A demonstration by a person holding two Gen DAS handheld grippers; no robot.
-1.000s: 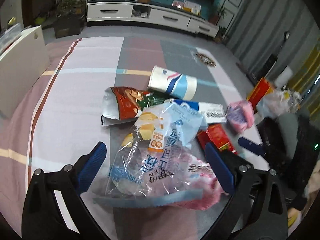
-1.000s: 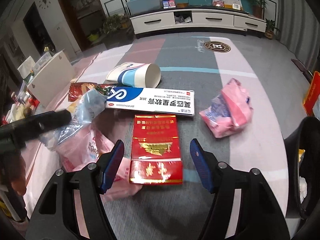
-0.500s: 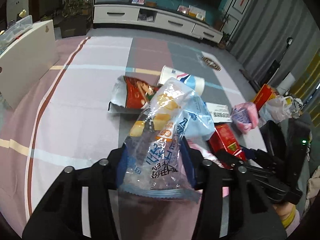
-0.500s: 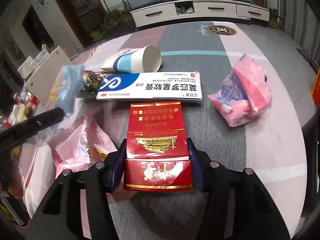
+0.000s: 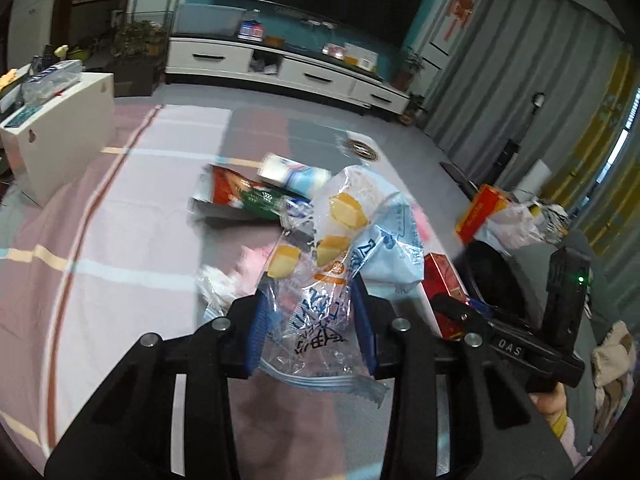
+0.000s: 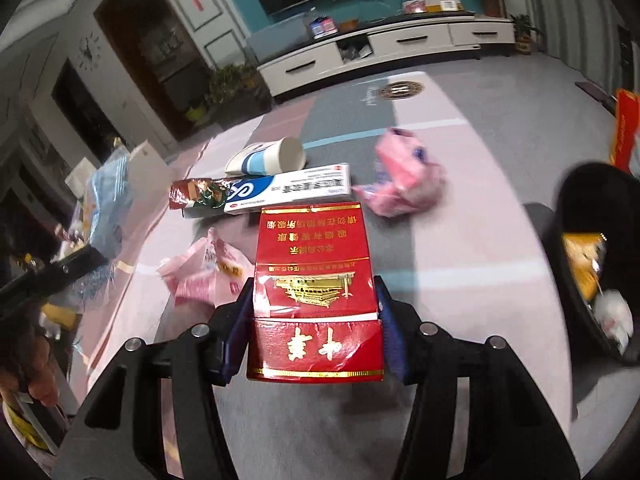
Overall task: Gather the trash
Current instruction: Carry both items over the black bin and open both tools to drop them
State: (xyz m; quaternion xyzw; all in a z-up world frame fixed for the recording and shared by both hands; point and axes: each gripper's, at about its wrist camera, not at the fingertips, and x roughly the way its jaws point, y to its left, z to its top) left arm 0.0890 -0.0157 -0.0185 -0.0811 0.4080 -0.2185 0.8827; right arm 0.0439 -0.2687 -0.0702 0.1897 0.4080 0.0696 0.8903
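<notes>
Red and gold, the flat cigarette carton (image 6: 314,280) sits clamped in your right claw (image 6: 316,320), the clear crinkly snack bag (image 5: 320,280) in your left claw (image 5: 310,332), both lifted near the black bin (image 6: 592,264), which already holds scraps, while cup, tube box and pink wrappers wait on the bench (image 6: 460,240).

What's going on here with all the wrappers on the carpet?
A person is clearing litter with two hand-held grippers. The left gripper has just closed on a clear snack bag; the right gripper is clamped on a red cigarette carton. Both pieces look lifted off the carpet. A black bin with trash inside sits to the right. A paper cup, a toothpaste box and pink wrappers still lie there.
</notes>
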